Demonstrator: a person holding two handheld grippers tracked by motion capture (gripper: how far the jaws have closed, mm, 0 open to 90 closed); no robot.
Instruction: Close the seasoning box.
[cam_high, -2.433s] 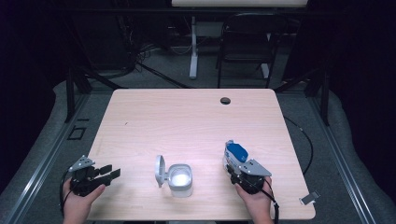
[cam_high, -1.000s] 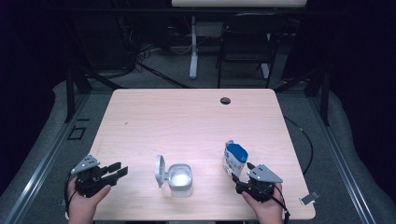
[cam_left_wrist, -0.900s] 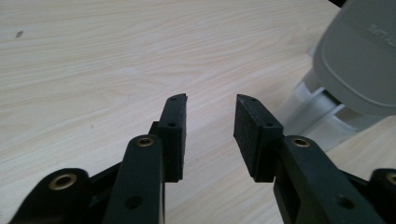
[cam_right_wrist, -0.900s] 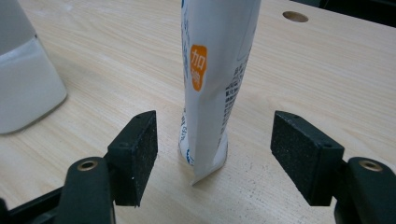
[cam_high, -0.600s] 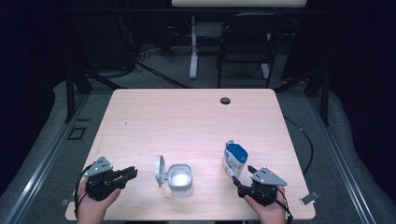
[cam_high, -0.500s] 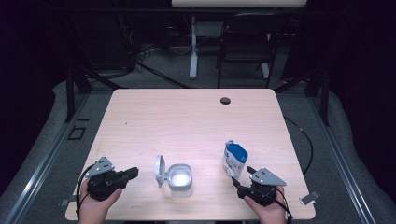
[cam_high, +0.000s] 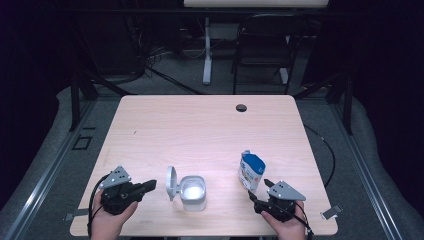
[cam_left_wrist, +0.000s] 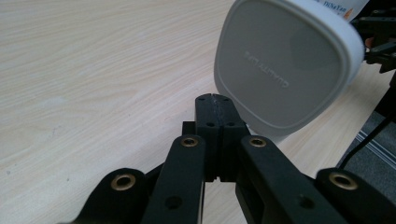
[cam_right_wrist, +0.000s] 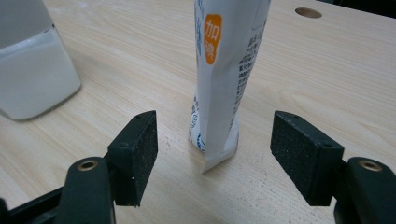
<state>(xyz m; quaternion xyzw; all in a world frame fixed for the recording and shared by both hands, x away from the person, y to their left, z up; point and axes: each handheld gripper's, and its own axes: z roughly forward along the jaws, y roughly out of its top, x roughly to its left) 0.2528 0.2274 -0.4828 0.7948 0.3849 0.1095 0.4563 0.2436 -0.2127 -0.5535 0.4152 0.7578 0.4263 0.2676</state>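
Observation:
A small white container (cam_high: 193, 193) stands near the front edge of the table with its hinged lid (cam_high: 170, 182) flipped up on its left side. My left gripper (cam_high: 149, 186) lies just left of that lid, pointing at it. Its jaws have just been closing and are now shut with nothing between them. In the left gripper view the shut tips (cam_left_wrist: 215, 100) sit close before the grey lid (cam_left_wrist: 285, 70). A blue-and-white pouch (cam_high: 251, 172) stands upright to the right. My right gripper (cam_high: 258, 189) is open just in front of the pouch (cam_right_wrist: 224, 79), pads apart from it.
The wooden table (cam_high: 200, 130) has a round cable hole (cam_high: 241, 107) near its far edge. A chair (cam_high: 265, 45) and stand legs are on the floor beyond. The container's side (cam_right_wrist: 32, 70) appears at the left of the right gripper view.
My left hand has moved right, up to the container's lid, and its jaws have gone from open to shut. The right gripper drew back from the pouch earlier, then stayed put.

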